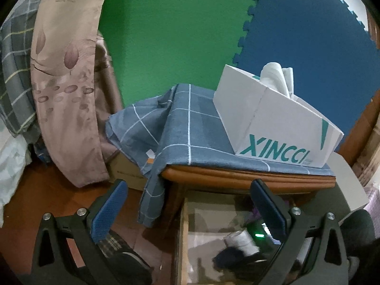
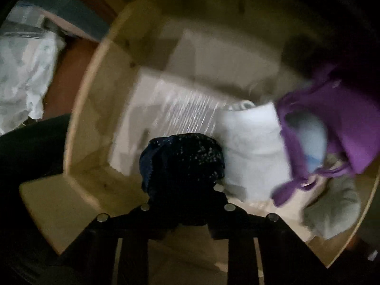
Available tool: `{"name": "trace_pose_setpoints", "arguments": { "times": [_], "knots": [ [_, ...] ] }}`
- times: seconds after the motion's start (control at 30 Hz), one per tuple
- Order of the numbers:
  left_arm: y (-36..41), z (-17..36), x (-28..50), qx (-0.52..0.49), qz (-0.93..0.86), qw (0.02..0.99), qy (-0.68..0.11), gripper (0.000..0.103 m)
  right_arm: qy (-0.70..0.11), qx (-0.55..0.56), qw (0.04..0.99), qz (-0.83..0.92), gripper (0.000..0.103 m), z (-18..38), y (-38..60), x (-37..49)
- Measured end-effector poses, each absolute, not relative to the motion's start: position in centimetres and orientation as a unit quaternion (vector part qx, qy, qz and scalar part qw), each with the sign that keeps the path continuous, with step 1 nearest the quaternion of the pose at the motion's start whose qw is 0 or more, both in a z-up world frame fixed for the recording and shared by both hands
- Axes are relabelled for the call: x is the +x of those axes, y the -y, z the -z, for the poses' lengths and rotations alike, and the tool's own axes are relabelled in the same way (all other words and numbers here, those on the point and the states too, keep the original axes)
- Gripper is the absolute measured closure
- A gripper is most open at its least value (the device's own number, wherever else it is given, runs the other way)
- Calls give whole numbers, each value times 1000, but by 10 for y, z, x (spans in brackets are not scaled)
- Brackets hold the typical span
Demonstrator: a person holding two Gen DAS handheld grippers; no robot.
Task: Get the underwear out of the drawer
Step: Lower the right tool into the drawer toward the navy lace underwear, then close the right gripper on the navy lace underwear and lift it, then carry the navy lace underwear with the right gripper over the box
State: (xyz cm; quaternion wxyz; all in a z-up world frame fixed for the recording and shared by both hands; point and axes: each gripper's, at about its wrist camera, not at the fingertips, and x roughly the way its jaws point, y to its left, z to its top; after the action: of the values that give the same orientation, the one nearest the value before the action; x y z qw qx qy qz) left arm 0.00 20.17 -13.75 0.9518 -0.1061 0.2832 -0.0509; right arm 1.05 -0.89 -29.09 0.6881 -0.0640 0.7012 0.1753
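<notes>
The wooden drawer (image 2: 78,130) stands open under the bedside table, its side wall (image 1: 184,237) also in the left wrist view. My right gripper (image 2: 182,190) points down into it, shut on a dark navy speckled underwear bundle (image 2: 182,161) that hides the fingertips. The bundle appears as a dark lump (image 1: 231,256) in the left wrist view. Beside it lie a white rolled cloth (image 2: 251,152), a purple garment (image 2: 332,123) and a grey piece (image 2: 332,209). My left gripper (image 1: 190,211) hangs open in front of the drawer, holding nothing.
A white XINCCI tissue box (image 1: 280,128) sits on the table's blue checked cloth (image 1: 190,130), which droops over the left corner. A floral curtain (image 1: 66,83) hangs at left, with a cardboard box (image 1: 128,168) behind it. A white plastic bag (image 2: 26,76) lies on the floor.
</notes>
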Motion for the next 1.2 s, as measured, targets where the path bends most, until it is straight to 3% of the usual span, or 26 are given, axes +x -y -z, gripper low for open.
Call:
{"name": "trace_pose_setpoints", "arguments": {
  "times": [0.63,1.2],
  "knots": [
    [-165,148,2,-18,43,955,-294,1,-404,-53,903,-133,80,42,123,-59],
    [-152,156,2,0,49,949,-312,1,-302,-32,951,-65,80,-40,162,-29]
  ]
}}
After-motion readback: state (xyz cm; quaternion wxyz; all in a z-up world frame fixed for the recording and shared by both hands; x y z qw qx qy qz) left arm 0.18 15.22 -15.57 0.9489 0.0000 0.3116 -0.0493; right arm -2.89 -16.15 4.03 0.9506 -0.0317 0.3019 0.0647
